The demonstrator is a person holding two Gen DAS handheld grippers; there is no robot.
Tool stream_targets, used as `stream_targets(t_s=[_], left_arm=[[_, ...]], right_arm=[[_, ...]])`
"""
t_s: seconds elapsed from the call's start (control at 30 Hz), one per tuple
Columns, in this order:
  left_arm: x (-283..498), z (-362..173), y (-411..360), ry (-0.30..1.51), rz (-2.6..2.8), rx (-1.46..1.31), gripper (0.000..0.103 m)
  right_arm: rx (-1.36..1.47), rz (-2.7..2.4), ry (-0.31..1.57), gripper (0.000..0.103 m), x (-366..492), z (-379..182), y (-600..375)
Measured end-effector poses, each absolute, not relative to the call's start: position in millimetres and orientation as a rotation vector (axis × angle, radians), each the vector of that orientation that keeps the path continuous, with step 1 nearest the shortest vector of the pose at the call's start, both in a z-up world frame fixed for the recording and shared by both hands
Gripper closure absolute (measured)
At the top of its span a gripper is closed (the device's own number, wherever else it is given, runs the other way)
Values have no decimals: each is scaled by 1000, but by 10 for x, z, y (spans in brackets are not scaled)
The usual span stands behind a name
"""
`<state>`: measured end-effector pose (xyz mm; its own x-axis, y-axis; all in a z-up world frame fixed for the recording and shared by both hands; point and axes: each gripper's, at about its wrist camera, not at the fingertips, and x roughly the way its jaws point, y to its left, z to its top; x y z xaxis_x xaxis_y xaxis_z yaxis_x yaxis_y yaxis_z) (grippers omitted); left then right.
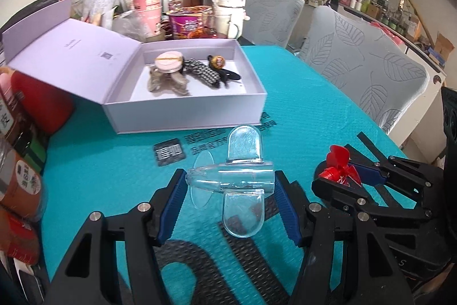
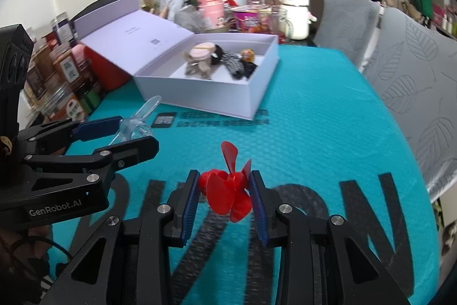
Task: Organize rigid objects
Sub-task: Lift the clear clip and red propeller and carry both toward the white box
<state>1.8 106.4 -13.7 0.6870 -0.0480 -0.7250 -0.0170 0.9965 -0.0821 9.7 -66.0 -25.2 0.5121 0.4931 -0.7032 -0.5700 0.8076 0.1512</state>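
My left gripper (image 1: pixel 230 185) is shut on a clear plastic toy plane body (image 1: pixel 237 182), held above the teal mat; the same piece (image 2: pixel 137 125) shows at the left in the right wrist view. My right gripper (image 2: pixel 225 190) is shut on a red plastic propeller (image 2: pixel 228 187), also seen from the side (image 1: pixel 340 167) at the right of the left wrist view. Beyond both stands an open lilac box (image 1: pixel 182 116) with its lid laid back. Inside lie a pink round compact (image 1: pixel 169 62), a checked hair clip (image 1: pixel 201 73), a grey claw clip (image 1: pixel 165 82) and a small gold-wrapped ball (image 1: pixel 218 61).
Jars and bottles (image 2: pixel 57 70) line the left edge of the table. Cups, snack tubs and a cream kettle (image 2: pixel 294 13) crowd the far end behind the box. Two grey leaf-patterned chairs (image 1: pixel 365 65) stand along the right side. A teal mat (image 2: pixel 314 133) covers the table.
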Motion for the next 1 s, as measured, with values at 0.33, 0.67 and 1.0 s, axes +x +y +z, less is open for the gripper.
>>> stream_targets(t_s=[0.33, 0.67, 1.0], left_arm=[[-269, -67, 1434, 802, 73, -123, 43], [-456, -20, 1683, 784, 124, -139, 43], [-459, 144, 1966, 726, 154, -161, 43]], right_arm=[[-156, 758, 810, 69, -75, -221, -229], [-169, 856, 840, 69, -194, -222, 87], [-136, 914, 862, 69, -129, -102, 308]])
